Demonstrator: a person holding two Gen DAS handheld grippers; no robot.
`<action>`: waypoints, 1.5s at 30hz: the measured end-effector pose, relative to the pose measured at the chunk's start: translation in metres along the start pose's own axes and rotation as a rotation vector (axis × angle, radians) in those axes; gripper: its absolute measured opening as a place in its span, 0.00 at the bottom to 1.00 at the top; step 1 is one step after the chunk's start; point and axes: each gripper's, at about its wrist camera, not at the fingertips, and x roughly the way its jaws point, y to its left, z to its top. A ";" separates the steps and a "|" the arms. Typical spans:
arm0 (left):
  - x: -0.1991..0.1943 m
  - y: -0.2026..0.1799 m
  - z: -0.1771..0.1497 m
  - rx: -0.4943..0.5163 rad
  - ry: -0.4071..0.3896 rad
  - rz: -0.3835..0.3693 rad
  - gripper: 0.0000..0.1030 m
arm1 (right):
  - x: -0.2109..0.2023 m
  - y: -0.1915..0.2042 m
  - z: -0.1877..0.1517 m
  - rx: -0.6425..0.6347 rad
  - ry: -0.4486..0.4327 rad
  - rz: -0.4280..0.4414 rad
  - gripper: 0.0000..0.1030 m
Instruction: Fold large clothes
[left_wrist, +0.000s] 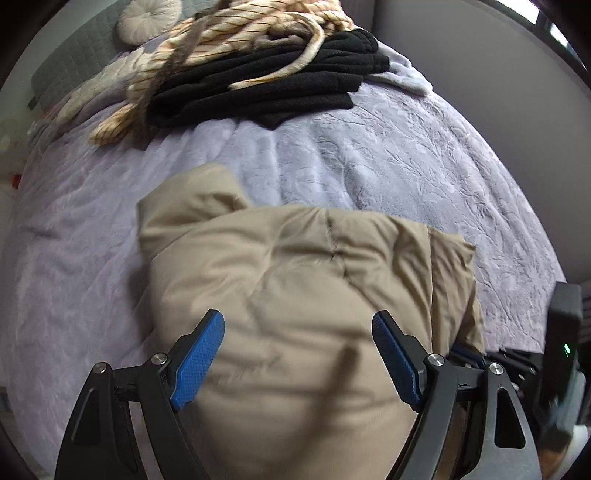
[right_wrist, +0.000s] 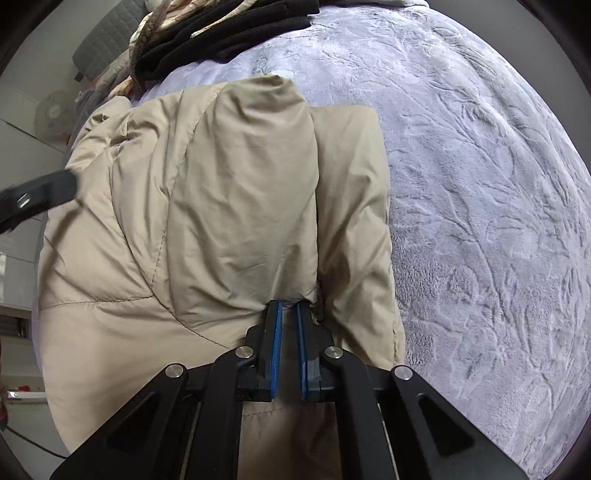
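A beige padded jacket (left_wrist: 295, 266) lies partly folded on the bed, with a sleeve (right_wrist: 243, 184) laid over its body. My left gripper (left_wrist: 298, 325) hovers above the jacket's middle, open, with nothing between its blue pads (left_wrist: 199, 362). My right gripper (right_wrist: 289, 304) points down at the near edge of the folded sleeve, its blue pads (right_wrist: 276, 347) shut on a pinch of the beige fabric at the tips. A blurred black part of the left gripper (right_wrist: 37, 195) shows at the left edge of the right wrist view. The right gripper's body (left_wrist: 561, 350) is at the right edge of the left wrist view.
The bed is covered by a lilac plush blanket (left_wrist: 388, 155). Folded black clothes (left_wrist: 266, 85) and a cream striped garment (left_wrist: 221, 40) are heaped at the far end, beside a round cushion (left_wrist: 147, 18) and a grey headboard (right_wrist: 107, 40). White furniture (right_wrist: 22, 122) stands to the left.
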 end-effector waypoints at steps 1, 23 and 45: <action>-0.007 0.010 -0.009 -0.029 0.003 -0.002 0.81 | 0.001 0.001 0.002 -0.005 0.001 0.000 0.05; 0.022 0.124 -0.121 -0.512 0.131 -0.369 1.00 | -0.016 0.004 0.006 0.003 0.039 0.020 0.11; 0.045 0.141 -0.120 -0.500 0.150 -0.650 1.00 | -0.017 -0.064 0.029 0.102 0.073 0.293 1.00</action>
